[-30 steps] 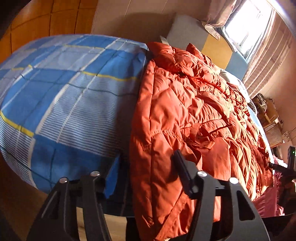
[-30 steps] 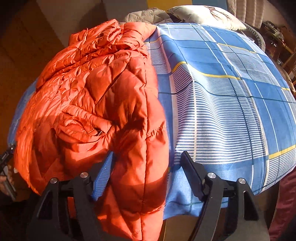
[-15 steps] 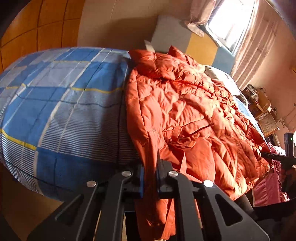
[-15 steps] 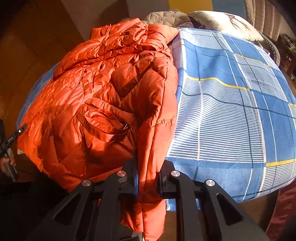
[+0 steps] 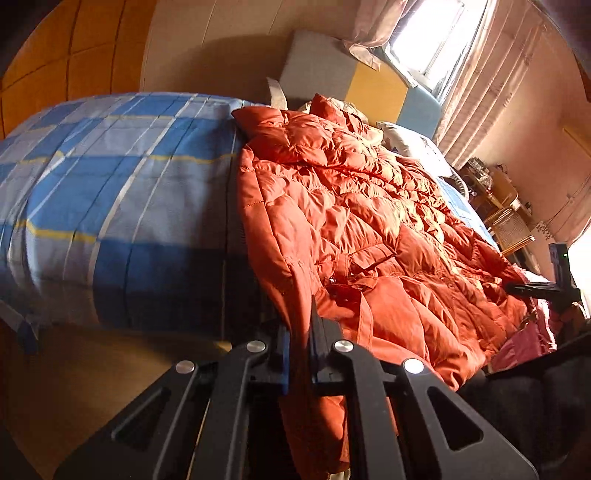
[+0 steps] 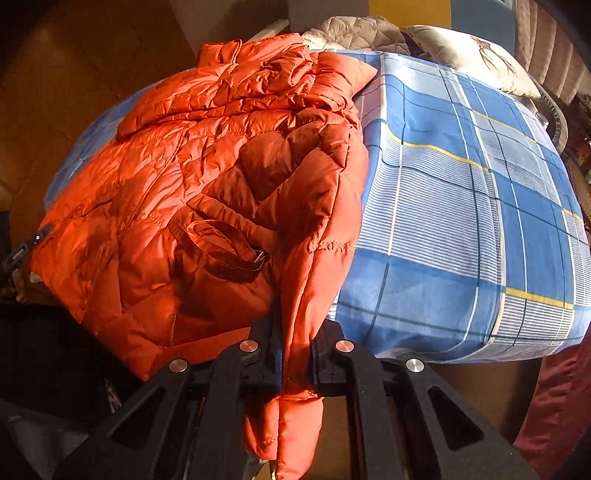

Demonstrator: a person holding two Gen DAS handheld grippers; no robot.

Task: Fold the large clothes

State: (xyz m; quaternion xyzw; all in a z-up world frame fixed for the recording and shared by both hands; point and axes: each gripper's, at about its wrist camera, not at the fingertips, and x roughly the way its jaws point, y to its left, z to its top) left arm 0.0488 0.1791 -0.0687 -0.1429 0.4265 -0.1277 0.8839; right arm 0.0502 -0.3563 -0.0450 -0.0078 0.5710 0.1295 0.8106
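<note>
A large orange quilted down coat (image 5: 369,221) lies spread lengthwise on a bed with a blue plaid cover (image 5: 110,192). It also shows in the right wrist view (image 6: 221,177), with a belt loop and buckle near the hem. My left gripper (image 5: 300,332) is shut on the coat's hem at its left edge, at the foot of the bed. My right gripper (image 6: 297,347) is shut on the hem at the coat's right edge, with the fabric hanging down between the fingers. The other gripper shows at the far edge of each view.
The blue plaid cover (image 6: 461,221) extends beside the coat. Pillows (image 6: 469,55) and a padded headboard (image 5: 351,77) lie at the far end. A bright window with curtains (image 5: 436,33) and a small cluttered table (image 5: 495,192) stand to the right.
Both grippers were open around the hem a second ago, then closed on it. Both have since pulled back and lifted slightly, drawing the hem off the bed's edge.
</note>
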